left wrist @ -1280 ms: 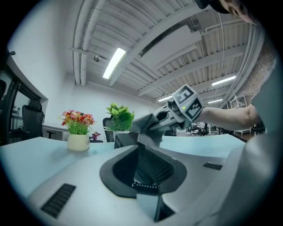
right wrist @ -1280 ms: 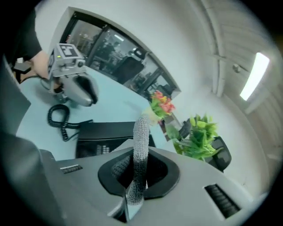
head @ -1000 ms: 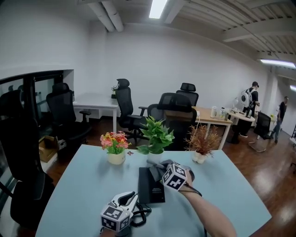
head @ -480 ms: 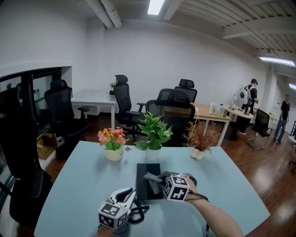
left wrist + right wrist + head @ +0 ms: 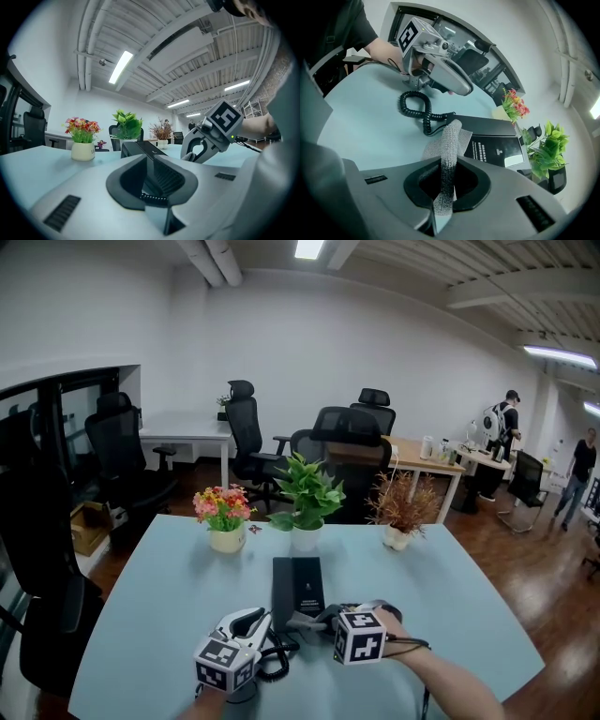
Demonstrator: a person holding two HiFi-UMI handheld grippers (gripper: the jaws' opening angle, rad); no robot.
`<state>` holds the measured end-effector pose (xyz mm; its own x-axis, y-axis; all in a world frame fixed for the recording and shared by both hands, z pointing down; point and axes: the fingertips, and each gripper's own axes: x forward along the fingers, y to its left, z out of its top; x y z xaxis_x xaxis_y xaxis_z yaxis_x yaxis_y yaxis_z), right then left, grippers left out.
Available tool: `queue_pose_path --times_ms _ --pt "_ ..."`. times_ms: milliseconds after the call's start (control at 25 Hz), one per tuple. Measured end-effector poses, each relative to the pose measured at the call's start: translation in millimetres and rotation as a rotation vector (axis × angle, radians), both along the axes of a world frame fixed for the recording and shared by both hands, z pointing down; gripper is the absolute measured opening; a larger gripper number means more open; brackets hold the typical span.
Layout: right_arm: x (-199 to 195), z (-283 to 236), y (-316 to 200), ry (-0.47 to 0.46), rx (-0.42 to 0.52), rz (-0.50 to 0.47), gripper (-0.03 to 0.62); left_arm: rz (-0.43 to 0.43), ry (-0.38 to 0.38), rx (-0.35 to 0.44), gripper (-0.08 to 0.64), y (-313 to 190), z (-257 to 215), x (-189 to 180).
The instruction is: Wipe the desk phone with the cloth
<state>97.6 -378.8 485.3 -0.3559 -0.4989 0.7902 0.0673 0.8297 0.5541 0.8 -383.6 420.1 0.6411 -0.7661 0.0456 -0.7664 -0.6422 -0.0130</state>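
The black desk phone (image 5: 297, 585) lies flat in the middle of the pale blue table (image 5: 169, 615). Its coiled cord (image 5: 277, 657) runs to my left gripper (image 5: 249, 624), which is shut on the black handset (image 5: 157, 176) at the phone's near left. My right gripper (image 5: 319, 622) is shut on a grey mesh cloth (image 5: 449, 140). The cloth hangs out past the jaws over the phone's near end, beside the cord (image 5: 423, 110). The left gripper (image 5: 440, 79) shows beyond the cord in the right gripper view. The phone's screen panel (image 5: 497, 151) is uncovered.
Three pots stand in a row behind the phone: flowers (image 5: 223, 517), a green plant (image 5: 305, 498), a dry reddish plant (image 5: 401, 512). Black office chairs (image 5: 342, 460) and desks fill the room beyond. People stand far right (image 5: 502, 437).
My right gripper has drawn the cloth from the far part of the phone back to its near end. The left gripper has hardly moved.
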Motion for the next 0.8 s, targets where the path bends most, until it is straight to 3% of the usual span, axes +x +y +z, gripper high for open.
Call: queue_pose_path --times_ms 120,400,520,800 --pt "1 -16 -14 -0.066 0.023 0.032 -0.009 0.002 -0.002 -0.003 0.055 -1 1 1" --pt "20 -100 -135 -0.38 0.325 0.33 -0.009 0.005 -0.002 -0.009 0.055 4 0 2" --pt "18 -103 -158 -0.37 0.358 0.355 -0.009 0.007 0.002 -0.01 0.055 6 0 4" --pt "14 -79 -148 -0.27 0.296 0.307 -0.009 0.009 -0.007 0.001 0.055 5 0 0"
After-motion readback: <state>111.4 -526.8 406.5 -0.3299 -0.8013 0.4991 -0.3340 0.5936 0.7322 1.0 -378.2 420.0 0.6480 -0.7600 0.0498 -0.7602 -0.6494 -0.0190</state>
